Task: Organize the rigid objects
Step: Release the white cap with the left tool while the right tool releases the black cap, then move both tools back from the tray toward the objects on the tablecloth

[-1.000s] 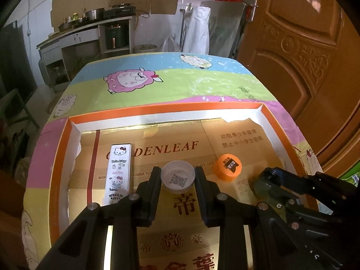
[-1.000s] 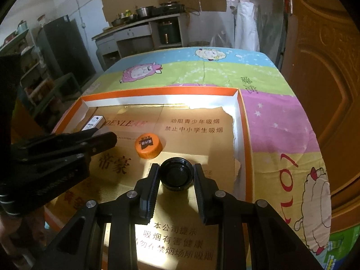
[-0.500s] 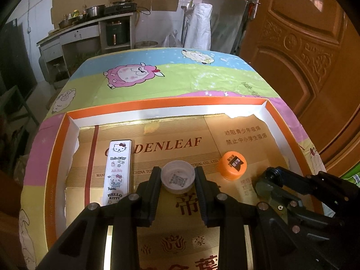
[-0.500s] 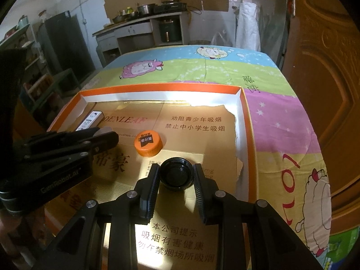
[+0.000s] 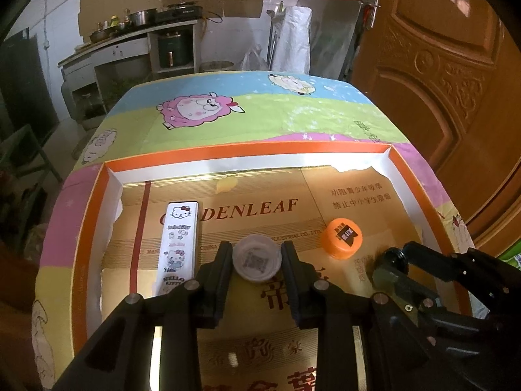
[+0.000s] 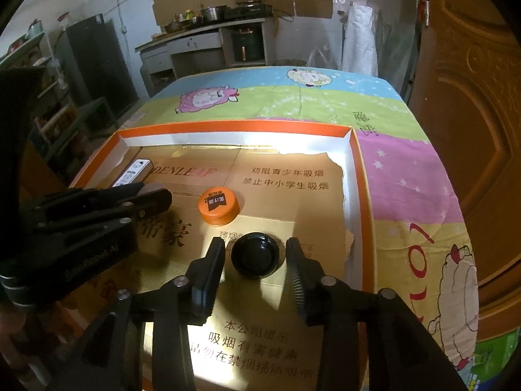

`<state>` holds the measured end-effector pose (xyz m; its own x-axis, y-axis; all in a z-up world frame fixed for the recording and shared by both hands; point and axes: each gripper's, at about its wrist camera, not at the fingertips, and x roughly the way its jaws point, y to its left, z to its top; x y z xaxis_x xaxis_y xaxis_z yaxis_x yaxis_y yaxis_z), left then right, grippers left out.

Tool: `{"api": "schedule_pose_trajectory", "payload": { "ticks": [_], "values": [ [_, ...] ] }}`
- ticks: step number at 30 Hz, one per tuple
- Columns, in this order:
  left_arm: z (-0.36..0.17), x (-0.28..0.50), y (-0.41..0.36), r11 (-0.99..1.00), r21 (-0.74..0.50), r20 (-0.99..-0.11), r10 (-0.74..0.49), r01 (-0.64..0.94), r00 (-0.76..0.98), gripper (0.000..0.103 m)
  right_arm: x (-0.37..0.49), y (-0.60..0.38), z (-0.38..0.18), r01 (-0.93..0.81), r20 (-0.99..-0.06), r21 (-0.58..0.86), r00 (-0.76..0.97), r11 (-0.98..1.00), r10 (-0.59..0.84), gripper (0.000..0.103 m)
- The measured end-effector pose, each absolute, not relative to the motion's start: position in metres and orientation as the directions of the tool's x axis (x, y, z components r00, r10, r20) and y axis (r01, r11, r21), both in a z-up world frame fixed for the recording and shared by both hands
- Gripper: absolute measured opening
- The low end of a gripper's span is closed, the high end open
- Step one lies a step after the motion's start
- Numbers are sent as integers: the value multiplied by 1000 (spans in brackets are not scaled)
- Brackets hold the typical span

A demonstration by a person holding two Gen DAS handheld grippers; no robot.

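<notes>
Orange-rimmed tray (image 5: 85,228) with white cap (image 5: 256,259), orange cap (image 5: 341,237), black cap (image 6: 254,253)

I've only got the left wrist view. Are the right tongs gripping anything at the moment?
Observer: No. The right tongs are opening; a black cap sits between them with a gap on either side.
Operator: Is it touching the orange cap?
Observer: No. The orange cap lies apart, farther from the camera and to the left, with cardboard showing between them.
Operator: Any room to its right?
Observer: Yes, bare cardboard liner runs to the tray's white right wall.
</notes>
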<state>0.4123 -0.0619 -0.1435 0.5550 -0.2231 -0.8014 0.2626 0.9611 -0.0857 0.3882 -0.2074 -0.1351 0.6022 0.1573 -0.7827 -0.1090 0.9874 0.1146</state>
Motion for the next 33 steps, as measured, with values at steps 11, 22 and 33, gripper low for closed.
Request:
{"api": "schedule_pose_trajectory", "payload": {
  "ticks": [11,22,33],
  "values": [
    [-124,396,-55,966,-81,-777,-216,246,591,31,373,-209,-119,-105,-768,116,622,988,156,40],
    [-109,372,-40,965,-121,-758,-242,234,606,31,349,-208,-107,-99,-762,127,627,987,161,40],
    [-99,338,-31,972,-106,-753,-217,211,622,32,320,-205,-98,-103,-763,141,622,985,174,40]
  ]
}}
